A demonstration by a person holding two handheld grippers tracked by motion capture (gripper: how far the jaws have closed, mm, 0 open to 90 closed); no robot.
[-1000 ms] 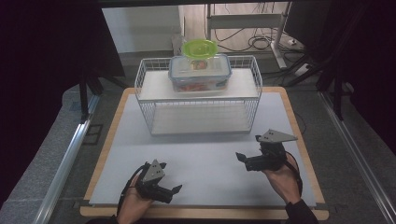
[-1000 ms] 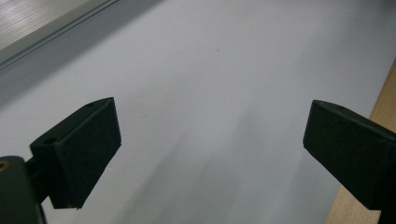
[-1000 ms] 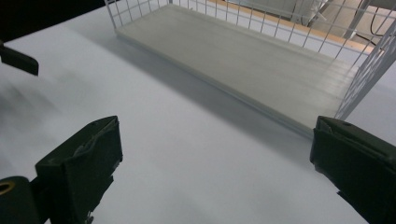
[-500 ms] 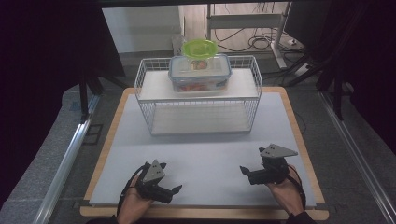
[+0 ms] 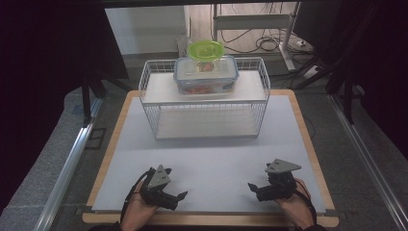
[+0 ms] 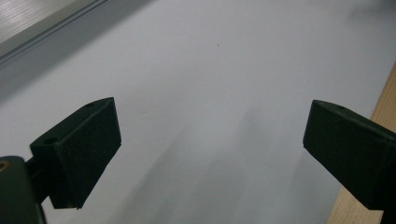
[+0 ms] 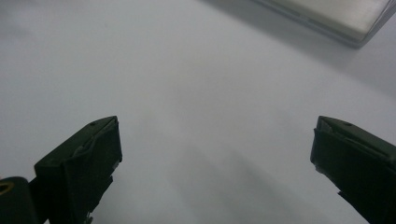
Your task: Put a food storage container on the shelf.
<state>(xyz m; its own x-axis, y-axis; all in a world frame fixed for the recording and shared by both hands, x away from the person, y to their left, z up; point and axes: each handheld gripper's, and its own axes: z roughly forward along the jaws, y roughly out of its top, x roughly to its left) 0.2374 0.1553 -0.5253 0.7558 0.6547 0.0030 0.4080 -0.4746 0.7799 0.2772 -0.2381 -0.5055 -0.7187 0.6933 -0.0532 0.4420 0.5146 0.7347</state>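
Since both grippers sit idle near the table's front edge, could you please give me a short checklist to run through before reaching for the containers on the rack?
1. Left gripper open and empty: ok; its own view shows the jaws wide apart over bare mat.
2. Right gripper open and empty: ok, jaws wide apart.
3. Mat between grippers and wire rack free of obstacles: ok.
4. Clear lidded box seated flat on the rack's top shelf: ok.
5. Green-lidded container stable on top of the box: cannot tell how firmly it sits.
6. Box lid latched: cannot tell.
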